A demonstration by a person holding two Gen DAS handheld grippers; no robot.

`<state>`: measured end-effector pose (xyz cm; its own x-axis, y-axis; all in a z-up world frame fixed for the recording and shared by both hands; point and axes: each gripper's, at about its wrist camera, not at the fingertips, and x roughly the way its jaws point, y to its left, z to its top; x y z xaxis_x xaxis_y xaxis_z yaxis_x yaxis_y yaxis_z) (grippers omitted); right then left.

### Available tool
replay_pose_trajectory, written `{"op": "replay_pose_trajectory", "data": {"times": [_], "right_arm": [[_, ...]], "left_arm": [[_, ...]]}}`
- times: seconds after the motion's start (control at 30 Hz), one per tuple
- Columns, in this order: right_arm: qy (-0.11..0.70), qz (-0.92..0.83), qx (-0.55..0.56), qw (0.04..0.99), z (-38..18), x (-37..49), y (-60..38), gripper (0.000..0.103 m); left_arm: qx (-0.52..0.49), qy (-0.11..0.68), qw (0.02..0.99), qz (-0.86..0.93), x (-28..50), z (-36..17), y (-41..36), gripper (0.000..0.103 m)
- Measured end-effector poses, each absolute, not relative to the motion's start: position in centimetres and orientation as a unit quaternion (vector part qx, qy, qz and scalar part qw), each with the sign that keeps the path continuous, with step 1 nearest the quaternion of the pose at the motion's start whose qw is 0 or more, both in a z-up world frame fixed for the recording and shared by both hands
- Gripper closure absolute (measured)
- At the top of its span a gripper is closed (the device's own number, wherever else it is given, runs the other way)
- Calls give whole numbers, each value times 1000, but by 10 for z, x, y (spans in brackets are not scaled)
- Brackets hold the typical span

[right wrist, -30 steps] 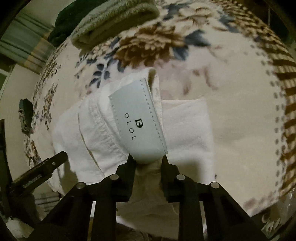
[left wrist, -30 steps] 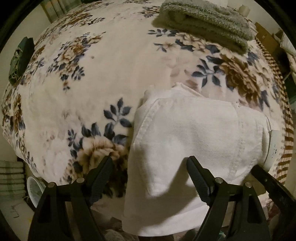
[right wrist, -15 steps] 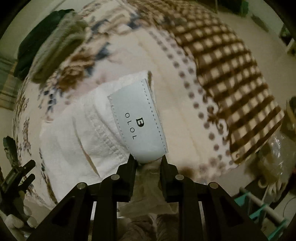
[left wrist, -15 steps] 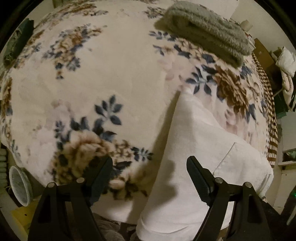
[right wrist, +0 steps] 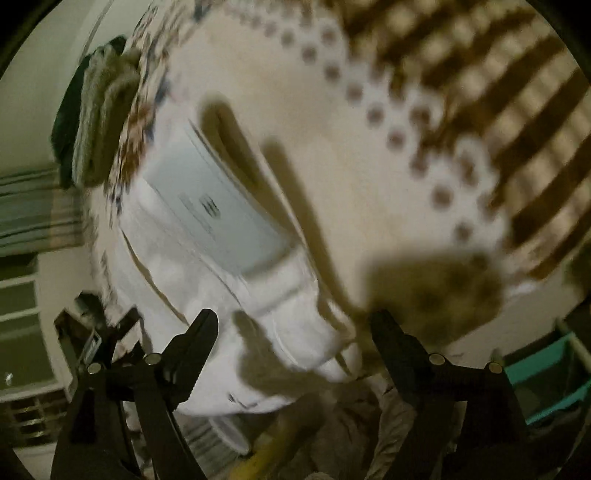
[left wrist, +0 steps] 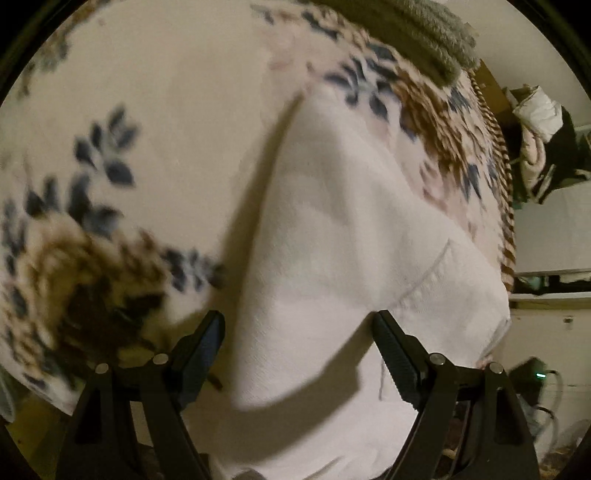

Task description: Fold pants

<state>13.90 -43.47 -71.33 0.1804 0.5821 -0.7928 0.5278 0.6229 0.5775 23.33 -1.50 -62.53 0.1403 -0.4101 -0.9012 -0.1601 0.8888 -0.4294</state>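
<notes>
The folded white pants [left wrist: 343, 258] lie on the floral blanket [left wrist: 155, 122] near its front edge. In the right wrist view the pants [right wrist: 192, 280] show their pale waistband label [right wrist: 207, 206], blurred by motion. My left gripper [left wrist: 297, 350] is open, its fingers either side of the pants' near end, holding nothing. My right gripper [right wrist: 293, 350] is open and empty just above the waistband end.
A folded grey-green towel [left wrist: 417, 33] lies at the far side of the blanket, also seen in the right wrist view [right wrist: 99, 122]. A brown checked border [right wrist: 491, 96] runs along the blanket's right part. Clutter [left wrist: 539, 122] stands beyond the right edge.
My right gripper has opened and let go of the waistband label; the pants now rest on the blanket. Both views have swung, and the left gripper stays open.
</notes>
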Motion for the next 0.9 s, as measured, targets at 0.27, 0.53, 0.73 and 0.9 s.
{"op": "replay_pose_trajectory", "data": {"times": [0.27,0.53,0.73,0.9], "right_arm": [[587,116,545,587,-729,128,-422,8],[539,128,590,587,-738,128,-413,21],[527,95,579,614,-744,133,-412,26],[537,61,540,646,-725,131,-398,57]], "left_arm": [[-243,661,702,-103,216,-640,-12,21],[-249,659,702,-107,218,-643,-11,21],[-236,660,705,-109,221,-645,-13,22],[-209,638,731,-121,216,-630,-23,67]]}}
